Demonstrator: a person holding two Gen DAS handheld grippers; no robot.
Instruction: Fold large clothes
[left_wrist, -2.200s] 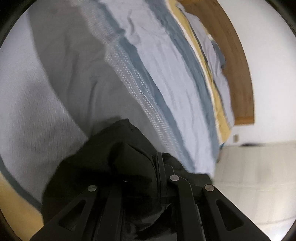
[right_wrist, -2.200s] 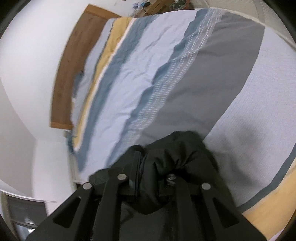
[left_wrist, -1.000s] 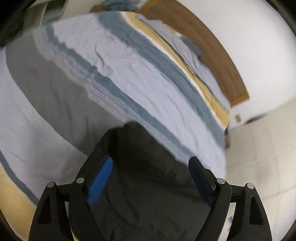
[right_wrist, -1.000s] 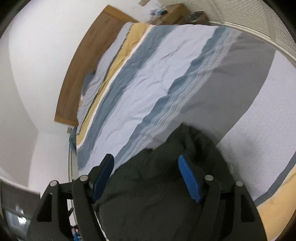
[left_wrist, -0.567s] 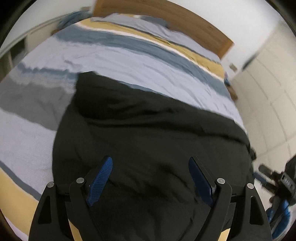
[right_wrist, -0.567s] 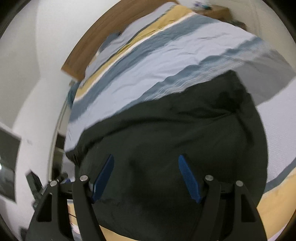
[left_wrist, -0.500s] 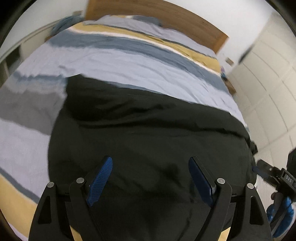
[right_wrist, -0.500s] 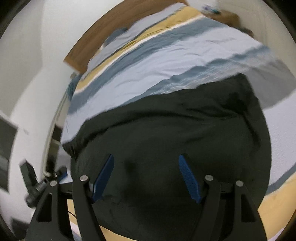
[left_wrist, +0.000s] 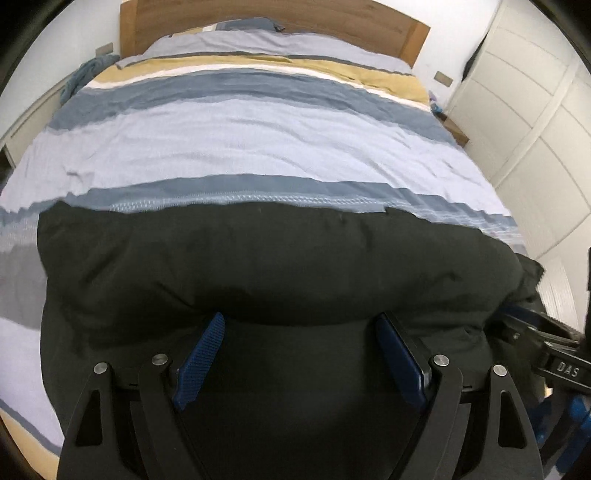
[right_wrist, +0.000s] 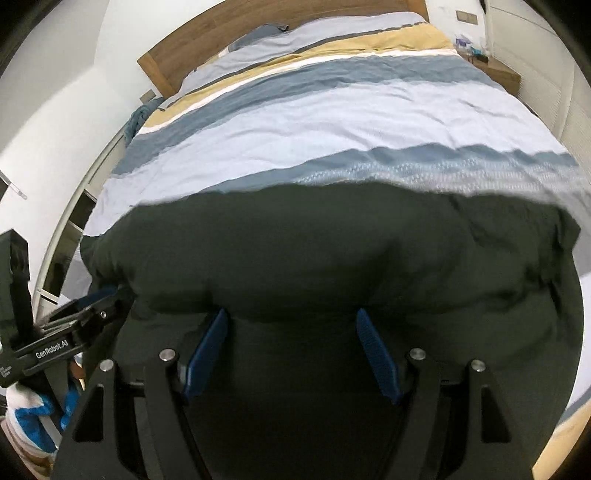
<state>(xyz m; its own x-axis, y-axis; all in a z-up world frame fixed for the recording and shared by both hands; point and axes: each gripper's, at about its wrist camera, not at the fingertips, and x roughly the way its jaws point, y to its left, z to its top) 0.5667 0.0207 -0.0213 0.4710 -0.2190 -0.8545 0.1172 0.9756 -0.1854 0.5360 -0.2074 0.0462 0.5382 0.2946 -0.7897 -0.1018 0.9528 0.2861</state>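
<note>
A large black garment (left_wrist: 277, 266) lies spread across the near part of the bed, puffed up along a fold; the right wrist view shows it too (right_wrist: 332, 251). My left gripper (left_wrist: 299, 319) hovers open over its near half, blue pads wide apart with only loose fabric below them. My right gripper (right_wrist: 291, 314) is open in the same way, a little narrower. Each gripper shows in the other's view, at the garment's side edge: the right gripper (left_wrist: 517, 321) at the right, the left gripper (right_wrist: 107, 295) at the left.
The bed's striped duvet (left_wrist: 258, 140) in blue, grey, yellow and white runs back to a wooden headboard (left_wrist: 258, 14). White wardrobe doors (left_wrist: 535, 110) stand to the right. A bedside table (right_wrist: 498, 72) sits at the far right. A gloved hand (right_wrist: 29, 410) holds the left gripper.
Both grippers, earlier shut on bunched black fabric, have opened and let it go. The views rolled round to face the headboard, and the garment now lies spread across the bed.
</note>
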